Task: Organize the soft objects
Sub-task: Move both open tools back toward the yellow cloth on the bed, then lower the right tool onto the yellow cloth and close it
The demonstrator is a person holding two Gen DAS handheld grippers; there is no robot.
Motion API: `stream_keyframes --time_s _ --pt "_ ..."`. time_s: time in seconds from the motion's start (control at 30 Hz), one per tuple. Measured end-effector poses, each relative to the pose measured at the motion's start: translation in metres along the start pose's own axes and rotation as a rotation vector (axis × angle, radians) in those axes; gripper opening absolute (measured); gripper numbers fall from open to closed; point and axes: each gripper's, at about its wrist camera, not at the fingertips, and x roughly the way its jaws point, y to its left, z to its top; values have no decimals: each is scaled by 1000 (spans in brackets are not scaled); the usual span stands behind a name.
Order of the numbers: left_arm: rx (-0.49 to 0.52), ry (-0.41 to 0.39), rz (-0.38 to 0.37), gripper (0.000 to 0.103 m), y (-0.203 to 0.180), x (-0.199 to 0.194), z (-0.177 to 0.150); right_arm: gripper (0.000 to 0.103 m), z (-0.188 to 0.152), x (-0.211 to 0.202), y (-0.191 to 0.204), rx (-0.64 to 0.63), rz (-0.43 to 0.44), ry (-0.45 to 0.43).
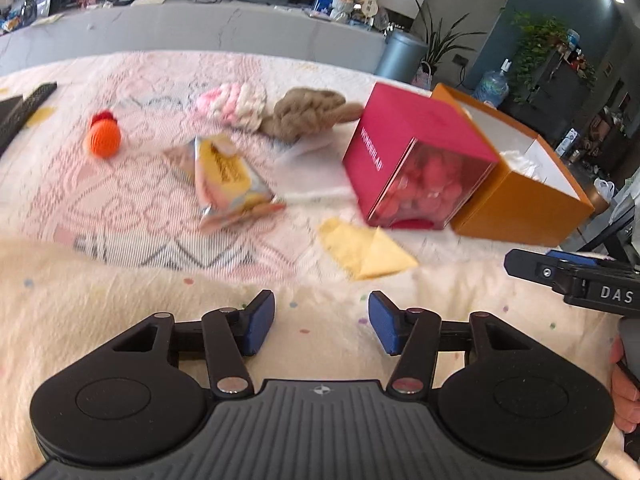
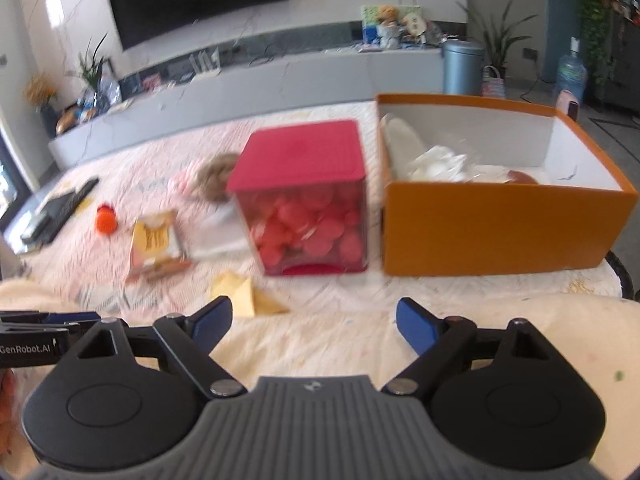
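Soft things lie on a pink-patterned cloth (image 1: 100, 208): an orange knitted ball (image 1: 104, 139), a pink-white rope toy (image 1: 234, 103), a brown rope toy (image 1: 308, 114), a snack packet (image 1: 226, 178) and a yellow cloth (image 1: 366, 248). An open orange box (image 2: 500, 216) holds white items (image 2: 436, 162). My left gripper (image 1: 322, 322) is open and empty over a cream blanket (image 1: 100, 300). My right gripper (image 2: 314, 322) is open and empty, near the yellow cloth (image 2: 248, 294). It also shows at the right edge of the left wrist view (image 1: 532, 266).
A red box (image 1: 416, 156) with a clear front full of pink pieces stands against the orange box (image 1: 524, 196). It also shows in the right wrist view (image 2: 306, 196). A black keyboard (image 2: 60, 210) lies far left. A grey cabinet (image 2: 240, 92) runs behind the table.
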Motion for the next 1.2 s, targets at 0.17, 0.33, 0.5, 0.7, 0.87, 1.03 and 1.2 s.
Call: stream_keyframes --time_s 0.17,0.33,0.5,0.7,0.87,1.03,1.2 --pt "49 69 23 64 -3 16 -7 84 -6 11 11 -49 -18 44" --pt "79 105 41 64 -6 24 -7 84 1 25 19 -48 41 79" --pt "58 93 21 64 -2 23 -7 78 9 64 45 -132 100 121" --pt "16 66 -4 64 3 24 -4 78 18 110 53 -187 129 176" --pt "-12 59 -11 64 6 31 -1 78 18 131 54 -191 142 214" --pt "-14 68 -6 64 5 36 1 69 10 138 62 -241 125 229" --pt "-17 72 -2 64 5 39 2 54 5 136 69 -300 87 202"
